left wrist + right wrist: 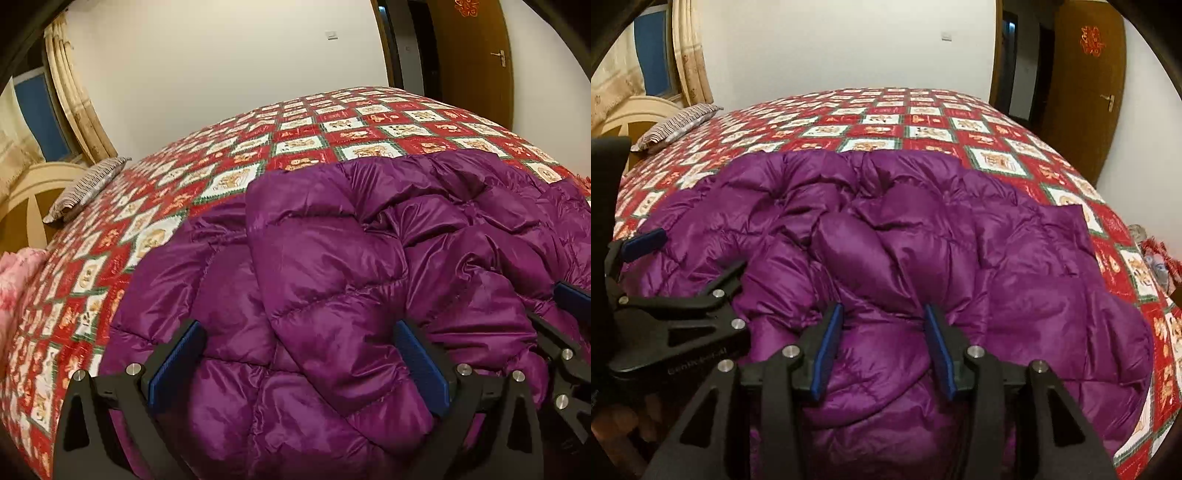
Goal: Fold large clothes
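A large purple puffer jacket lies crumpled on the bed near its front edge; it also fills the right wrist view. My left gripper is open, its blue-padded jaws wide apart over a folded sleeve or flap of the jacket, holding nothing. My right gripper is open with jaws straddling a puffy bunch of the jacket, not pinching it. The right gripper shows at the right edge of the left wrist view. The left gripper shows at the left of the right wrist view.
The bed carries a red, white and green patterned cover. A striped pillow lies at the far left by the headboard. Pink fabric sits at the left edge. A wooden door stands at the right.
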The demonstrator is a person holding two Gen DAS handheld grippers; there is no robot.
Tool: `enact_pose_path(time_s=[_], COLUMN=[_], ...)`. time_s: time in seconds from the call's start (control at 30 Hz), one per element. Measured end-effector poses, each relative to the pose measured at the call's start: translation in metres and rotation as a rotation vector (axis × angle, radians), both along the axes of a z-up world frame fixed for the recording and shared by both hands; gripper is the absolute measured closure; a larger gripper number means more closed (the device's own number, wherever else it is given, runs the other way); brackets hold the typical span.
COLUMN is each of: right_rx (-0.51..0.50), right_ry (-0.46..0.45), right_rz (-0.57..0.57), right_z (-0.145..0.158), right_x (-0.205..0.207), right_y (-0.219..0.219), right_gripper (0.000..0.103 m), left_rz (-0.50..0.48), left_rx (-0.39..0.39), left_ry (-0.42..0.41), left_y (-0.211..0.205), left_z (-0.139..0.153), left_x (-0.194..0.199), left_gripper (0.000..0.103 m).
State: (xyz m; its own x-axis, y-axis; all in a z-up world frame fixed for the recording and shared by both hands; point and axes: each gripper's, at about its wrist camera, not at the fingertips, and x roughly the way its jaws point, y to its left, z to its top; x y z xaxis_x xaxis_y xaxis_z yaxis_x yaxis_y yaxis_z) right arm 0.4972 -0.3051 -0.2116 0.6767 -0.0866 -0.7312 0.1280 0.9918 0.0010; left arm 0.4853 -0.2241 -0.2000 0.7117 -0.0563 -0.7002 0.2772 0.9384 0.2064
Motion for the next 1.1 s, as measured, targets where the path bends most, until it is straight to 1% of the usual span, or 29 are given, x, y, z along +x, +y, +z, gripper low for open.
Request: enact_pose_path(time_s=[0.3, 0.43, 1.1], right_rx=[-0.001, -0.014, -0.016], right_ry=[-0.02, -0.02, -0.021], right_rz=[-0.005, -0.005, -0.004], right_z=[-0.003, -0.0037, -0.0044], right_x=[-0.0024, -0.0039, -0.0029], right_y=[0.0007, 0.004, 0.0046], right_gripper=[0.053, 0.052, 0.052], left_rz=[0.003, 0.005, 0.005], left_rx=[-0.008, 0.0, 0.002], left_ry=[-0.011, -0.018, -0.019], left_y=[0.0014, 0.0002, -0.0005], left_z=[-0.0022, -0.003, -0.0033], left_x=[-0.0025, -0.0038, -0.0046], left_gripper=[0.001, 0.001, 0.001])
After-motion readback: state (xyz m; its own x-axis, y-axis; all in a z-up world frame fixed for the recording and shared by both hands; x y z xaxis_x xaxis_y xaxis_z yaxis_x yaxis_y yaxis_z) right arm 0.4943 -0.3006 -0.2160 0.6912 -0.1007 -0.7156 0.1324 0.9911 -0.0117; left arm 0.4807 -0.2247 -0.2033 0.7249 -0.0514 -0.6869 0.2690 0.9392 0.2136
